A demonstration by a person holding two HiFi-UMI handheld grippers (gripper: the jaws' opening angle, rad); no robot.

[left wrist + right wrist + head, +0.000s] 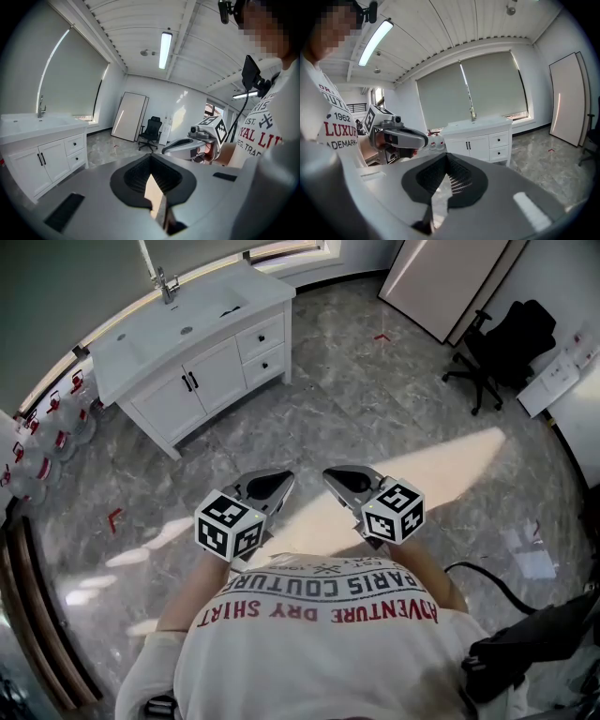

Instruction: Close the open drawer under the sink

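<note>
The white sink cabinet (192, 357) stands across the floor at the upper left, well away from me. It has two black-handled doors and, to their right, two drawers (262, 350); both drawer fronts look flush with it. The cabinet (483, 138) also shows in the right gripper view, and again in the left gripper view as the cabinet (44, 157). My left gripper (272, 486) and right gripper (342, 480) are held side by side close to my body. Both are shut on nothing, with the pads meeting at the tips of the left gripper (151, 164) and the right gripper (446, 161).
A black office chair (497, 352) stands at the upper right beside a white panel (441, 277) that leans on the wall. Several water bottles (47, 427) line the left wall. A black cable (487, 579) lies on the grey marble floor at my right.
</note>
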